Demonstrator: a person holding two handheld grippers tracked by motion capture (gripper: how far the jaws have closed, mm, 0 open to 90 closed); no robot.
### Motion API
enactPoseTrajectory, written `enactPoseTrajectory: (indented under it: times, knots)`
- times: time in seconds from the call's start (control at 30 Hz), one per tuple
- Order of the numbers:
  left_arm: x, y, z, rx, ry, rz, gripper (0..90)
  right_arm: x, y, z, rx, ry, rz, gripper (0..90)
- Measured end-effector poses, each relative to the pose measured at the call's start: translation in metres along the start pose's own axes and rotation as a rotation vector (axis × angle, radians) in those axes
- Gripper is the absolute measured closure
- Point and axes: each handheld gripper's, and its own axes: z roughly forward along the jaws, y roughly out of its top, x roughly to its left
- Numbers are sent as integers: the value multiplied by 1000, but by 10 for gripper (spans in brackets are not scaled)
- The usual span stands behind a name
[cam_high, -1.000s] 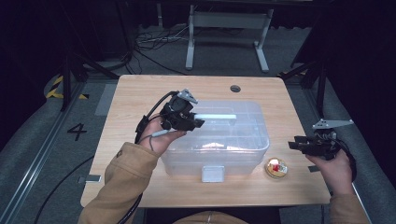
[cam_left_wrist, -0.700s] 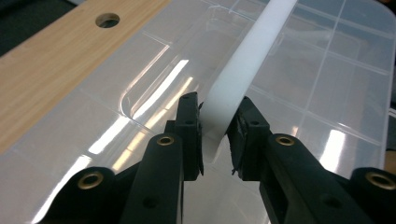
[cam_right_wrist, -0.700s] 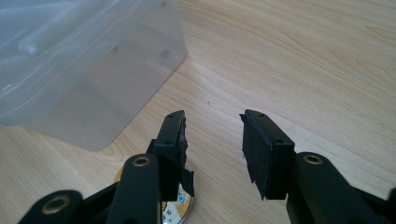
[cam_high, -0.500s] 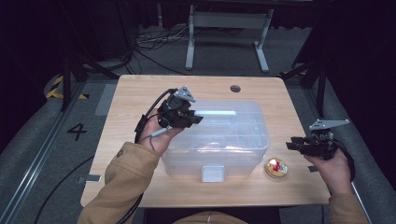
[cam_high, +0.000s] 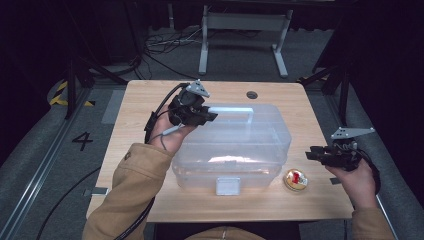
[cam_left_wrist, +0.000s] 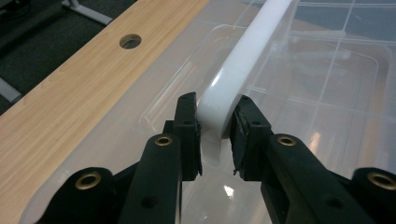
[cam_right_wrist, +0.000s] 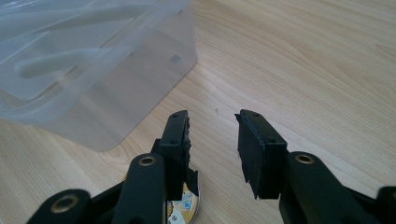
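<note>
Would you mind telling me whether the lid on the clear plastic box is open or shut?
Shut: the lid lies flat on the clear box, front latch down. The left tool grips its white handle.

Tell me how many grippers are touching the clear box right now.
1. The left gripper is closed on the box's white handle. The right gripper hangs open over the table, right of the box, near a small round tin.

Your clear plastic storage box (cam_high: 235, 150) sits lid-on at the table's middle, white handle (cam_left_wrist: 243, 70) lying flat along its top. A small round gold tin (cam_high: 295, 180) rests just right of its front corner.
</note>
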Motion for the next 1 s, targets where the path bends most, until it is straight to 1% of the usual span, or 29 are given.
enactPoseTrajectory:
  times: [0.07,0.1,0.2,0.27,0.3,0.37,0.4,0.5,0.6,0.8,0.93,0.97,1.0]
  knots:
    - [1,3,0,3,2,-3,740,1,1,-1,-7,8,-4,649]
    - [3,4,-1,4,6,5,739,2,1,-1,-13,14,-8,653]
    - [4,5,-1,0,6,1,735,4,2,-1,-29,45,-17,678]
    - [5,6,-2,3,6,4,733,7,4,-2,-35,74,-42,712]
    - [6,7,-2,1,6,1,733,8,4,-2,-38,80,-50,727]
    - [6,7,-2,0,8,2,731,10,5,-2,-41,101,-80,779]
    - [7,8,-2,1,8,1,731,10,5,-2,-41,101,-80,779]
    - [8,9,-2,5,7,0,729,14,7,-2,-51,148,-103,846]
    - [9,10,-2,3,5,-5,728,21,11,-3,-80,204,-139,876]
    - [11,12,-2,10,1,-5,727,39,20,-2,-123,310,-200,889]
    - [12,12,-2,12,-2,-7,728,51,25,1,-144,368,-236,890]
    - [12,12,-2,12,-2,-7,728,51,25,1,-144,368,-236,890]
    - [12,12,-2,13,-2,-8,728,54,26,2,-151,378,-245,889]
